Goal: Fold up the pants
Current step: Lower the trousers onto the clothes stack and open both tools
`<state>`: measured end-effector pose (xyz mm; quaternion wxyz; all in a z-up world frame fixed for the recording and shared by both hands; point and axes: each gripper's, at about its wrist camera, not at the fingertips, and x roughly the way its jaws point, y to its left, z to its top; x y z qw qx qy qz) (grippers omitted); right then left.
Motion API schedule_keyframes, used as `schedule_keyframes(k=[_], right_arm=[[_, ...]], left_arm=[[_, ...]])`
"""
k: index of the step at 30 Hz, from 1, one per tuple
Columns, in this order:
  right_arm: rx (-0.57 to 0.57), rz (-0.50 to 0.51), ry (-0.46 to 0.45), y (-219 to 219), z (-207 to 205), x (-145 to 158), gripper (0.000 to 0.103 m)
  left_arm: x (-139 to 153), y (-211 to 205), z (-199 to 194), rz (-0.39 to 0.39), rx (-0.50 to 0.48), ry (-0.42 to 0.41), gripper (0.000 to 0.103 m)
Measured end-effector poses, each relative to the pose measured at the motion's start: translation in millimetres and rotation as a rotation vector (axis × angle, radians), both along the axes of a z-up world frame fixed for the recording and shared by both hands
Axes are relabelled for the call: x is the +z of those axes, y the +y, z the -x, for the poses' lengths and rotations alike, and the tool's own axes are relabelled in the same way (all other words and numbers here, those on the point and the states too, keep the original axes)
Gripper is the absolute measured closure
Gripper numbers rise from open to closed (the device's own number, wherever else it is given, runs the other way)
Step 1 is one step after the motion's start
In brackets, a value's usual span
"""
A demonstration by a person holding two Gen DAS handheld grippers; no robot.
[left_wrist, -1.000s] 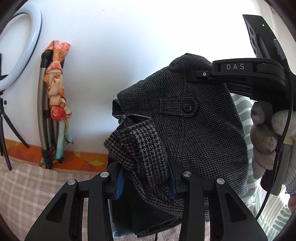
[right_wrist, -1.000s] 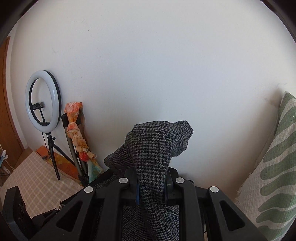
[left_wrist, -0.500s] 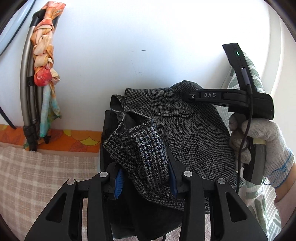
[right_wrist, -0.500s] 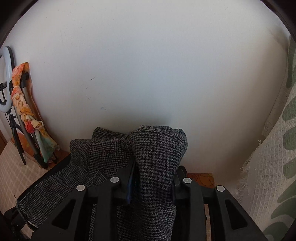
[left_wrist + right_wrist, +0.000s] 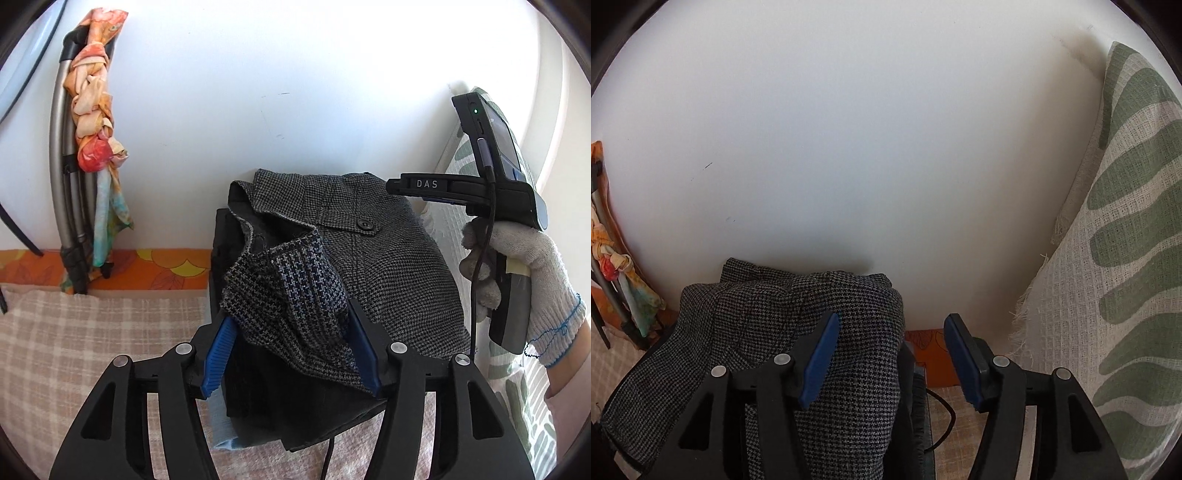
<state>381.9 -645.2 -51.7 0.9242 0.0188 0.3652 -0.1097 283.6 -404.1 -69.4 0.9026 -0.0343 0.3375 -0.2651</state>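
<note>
Houndstooth wool pants (image 5: 388,266), folded, rumpled heap

Ahead of you stands a plain white wall (image 5: 868,147); a green-striped woven cloth (image 5: 1108,277) hangs right, a beige checked cover (image 5: 92,350) lies below, an orange patterned strip (image 5: 159,266) behind it.

Wall (image 5: 868,147) close behind pants (image 5: 388,258); cushion (image 5: 1108,277) right; plaid surface (image 5: 92,332) open left.
</note>
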Motion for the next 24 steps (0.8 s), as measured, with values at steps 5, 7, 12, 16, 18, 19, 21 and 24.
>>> schedule_keyframes(k=[5, 7, 12, 16, 18, 19, 21, 24], right_arm=[[-0.003, -0.031, -0.031, 3.7, 26.3, 11.3, 0.041], [0.006, -0.044, -0.042, 5.2, 37.1, 17.3, 0.041], [0.003, -0.071, -0.065, 5.2, 64.2, 27.6, 0.041], [-0.006, -0.083, -0.073, 15.4, 81.5, 34.9, 0.041], [-0.008, -0.09, -0.079, 20.6, 91.3, 35.3, 0.04], [-0.006, -0.096, -0.08, 22.9, 95.0, 34.5, 0.04], [-0.01, -0.086, -0.08, 32.9, 108.1, 34.0, 0.04], [-0.016, -0.07, -0.084, 45.4, 129.0, 36.6, 0.04]], left_arm=[[15.6, 4.2, 12.5, -0.055, 0.014, -0.061, 0.035], [22.4, 10.0, 17.2, -0.067, 0.031, -0.08, 0.035], [36.8, 28.9, 24.0, -0.071, 0.041, -0.078, 0.035], [42.8, 38.7, 33.6, -0.083, 0.045, -0.091, 0.035], [45.9, 43.4, 40.7, -0.086, 0.039, -0.089, 0.035], [47.8, 45.6, 45.0, -0.087, 0.034, -0.091, 0.035], [51.4, 52.5, 54.0, -0.092, 0.026, -0.102, 0.035], [60.0, 65.0, 65.5, -0.09, 0.019, -0.119, 0.035]])
